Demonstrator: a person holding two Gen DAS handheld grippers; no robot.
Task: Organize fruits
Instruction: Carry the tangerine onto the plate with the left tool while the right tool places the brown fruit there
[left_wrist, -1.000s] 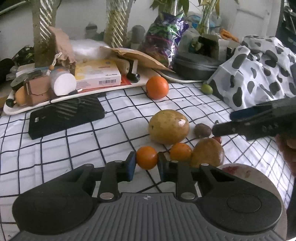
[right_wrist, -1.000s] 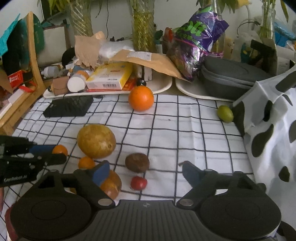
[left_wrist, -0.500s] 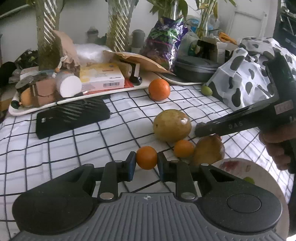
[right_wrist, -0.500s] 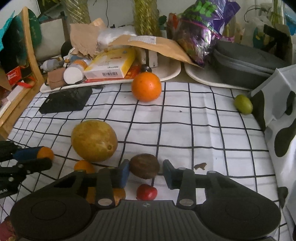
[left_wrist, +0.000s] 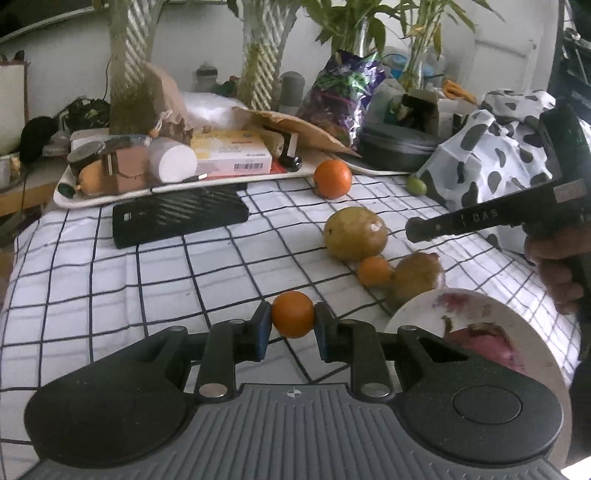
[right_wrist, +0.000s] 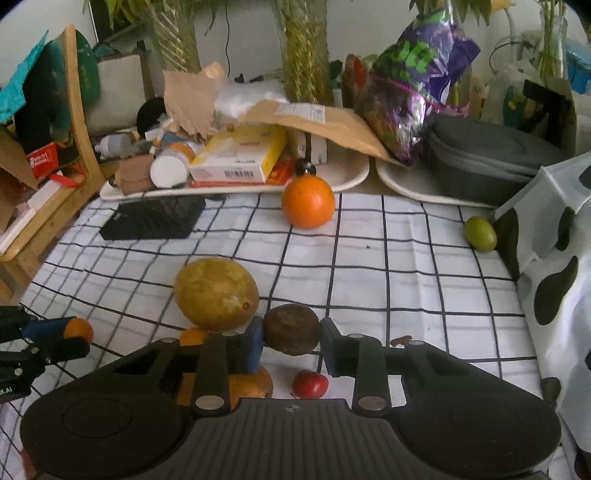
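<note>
My left gripper (left_wrist: 291, 325) is shut on a small orange (left_wrist: 293, 314), held just above the checked cloth beside a white plate (left_wrist: 517, 314) with a reddish fruit (left_wrist: 480, 343) on it. The jaws of my right gripper (right_wrist: 291, 339) are closing on a round brown fruit (right_wrist: 291, 329), and both pads touch its sides. On the cloth lie a big yellow-brown fruit (right_wrist: 216, 293), a second small orange (left_wrist: 375, 272), a brownish pear-shaped fruit (left_wrist: 415, 275), a small red fruit (right_wrist: 310, 384), a large orange (right_wrist: 308, 202) and a green fruit (right_wrist: 480, 229).
A black flat case (left_wrist: 177, 218) lies on the cloth at the left. Cluttered white trays (right_wrist: 343, 177) with boxes, a grey pouch (right_wrist: 487, 162) and plants line the back. A black-spotted cloth (right_wrist: 554, 266) rises at the right, and a wooden chair (right_wrist: 77, 122) stands at the left.
The right gripper's jaws came in from wide open onto the brown fruit. My left gripper carried the small orange away from the fruit cluster, and the plate shows more.
</note>
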